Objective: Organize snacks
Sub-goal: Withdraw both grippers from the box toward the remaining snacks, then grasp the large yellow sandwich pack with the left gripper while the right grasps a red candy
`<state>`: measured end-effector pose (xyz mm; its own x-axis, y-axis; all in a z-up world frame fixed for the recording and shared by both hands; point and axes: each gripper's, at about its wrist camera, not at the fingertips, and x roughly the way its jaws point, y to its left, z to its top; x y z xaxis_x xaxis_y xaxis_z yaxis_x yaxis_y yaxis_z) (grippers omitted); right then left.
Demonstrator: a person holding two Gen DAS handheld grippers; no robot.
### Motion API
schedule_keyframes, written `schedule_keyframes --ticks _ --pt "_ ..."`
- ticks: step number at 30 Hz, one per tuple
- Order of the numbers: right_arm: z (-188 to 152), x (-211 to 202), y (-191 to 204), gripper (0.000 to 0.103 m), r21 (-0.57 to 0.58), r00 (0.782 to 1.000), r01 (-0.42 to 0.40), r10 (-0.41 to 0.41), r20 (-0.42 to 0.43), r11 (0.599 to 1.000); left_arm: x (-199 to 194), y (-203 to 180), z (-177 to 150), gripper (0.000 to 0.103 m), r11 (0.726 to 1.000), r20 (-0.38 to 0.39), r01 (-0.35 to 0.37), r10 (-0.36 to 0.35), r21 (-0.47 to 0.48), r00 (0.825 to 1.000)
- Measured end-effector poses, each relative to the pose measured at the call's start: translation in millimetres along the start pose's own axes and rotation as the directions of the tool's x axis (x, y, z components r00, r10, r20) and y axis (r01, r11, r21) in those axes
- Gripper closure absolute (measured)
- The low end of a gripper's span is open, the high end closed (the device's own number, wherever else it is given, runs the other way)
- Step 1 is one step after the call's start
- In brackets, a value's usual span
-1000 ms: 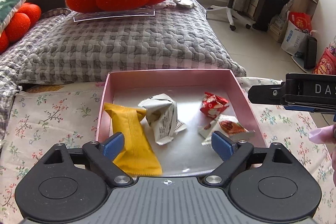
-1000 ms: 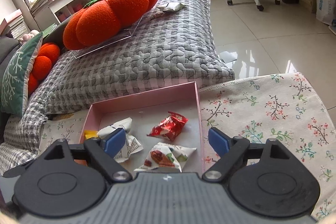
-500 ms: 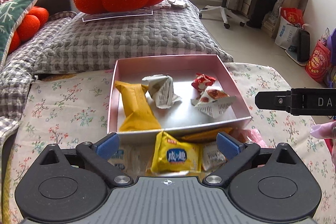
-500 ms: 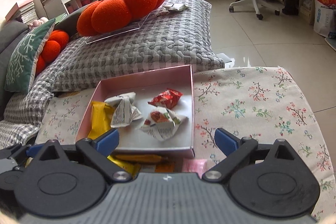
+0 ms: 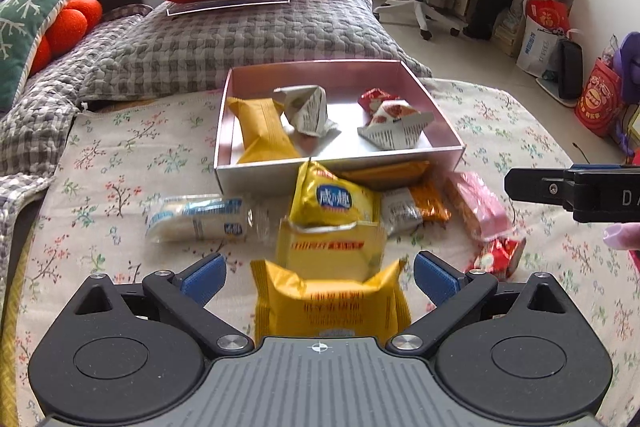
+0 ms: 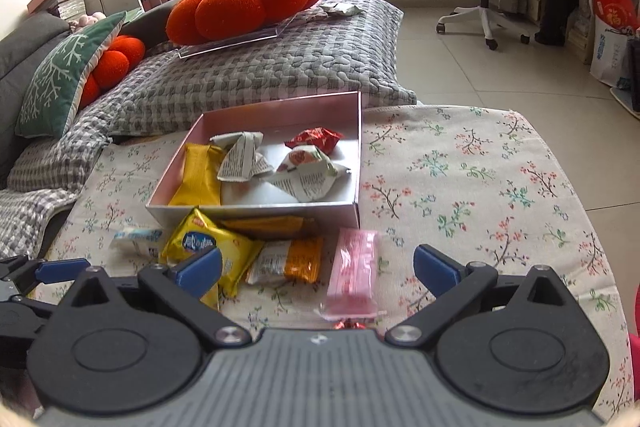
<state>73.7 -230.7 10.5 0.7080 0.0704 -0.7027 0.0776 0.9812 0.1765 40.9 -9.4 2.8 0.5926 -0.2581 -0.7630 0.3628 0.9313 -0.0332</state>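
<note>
Both grippers have drawn back from the pink box (image 5: 336,169), so loose snacks (image 5: 334,199) on the floral table (image 5: 120,163) before it now show. Left gripper (image 5: 320,273) tilts down, wide open over a yellow packet (image 5: 328,303). Right gripper (image 6: 318,267), still opening, tilts over a pink packet (image 6: 354,273), gripping nothing.

left gripper (image 5: 320,273) wide open, right gripper (image 6: 318,267) opening
</note>
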Motion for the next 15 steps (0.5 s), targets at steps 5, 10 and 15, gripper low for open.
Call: schedule_keyframes --ticks 5,10,15 --pt "-20.0 -2.6 -0.3 0.000 -0.016 1.000 0.006 -0.006 0.005 1.000 -0.1 -1.5 -22.3 0.002 1.000 -0.003 -0.010 0.010 0.017 1.000" --pt "-37.2 -2.0 -1.3 0.000 -0.023 1.000 0.005 -0.005 0.004 1.000 1.0 0.0 -37.7 0.002 1.000 0.000 -0.005 0.005 0.001 1.000" --pt "-54.7 -2.9 -6.4 0.000 -0.019 1.000 0.018 -0.018 0.007 1.000 3.6 6.2 -53.0 0.002 0.999 0.009 -0.008 0.009 -0.037 1.000"
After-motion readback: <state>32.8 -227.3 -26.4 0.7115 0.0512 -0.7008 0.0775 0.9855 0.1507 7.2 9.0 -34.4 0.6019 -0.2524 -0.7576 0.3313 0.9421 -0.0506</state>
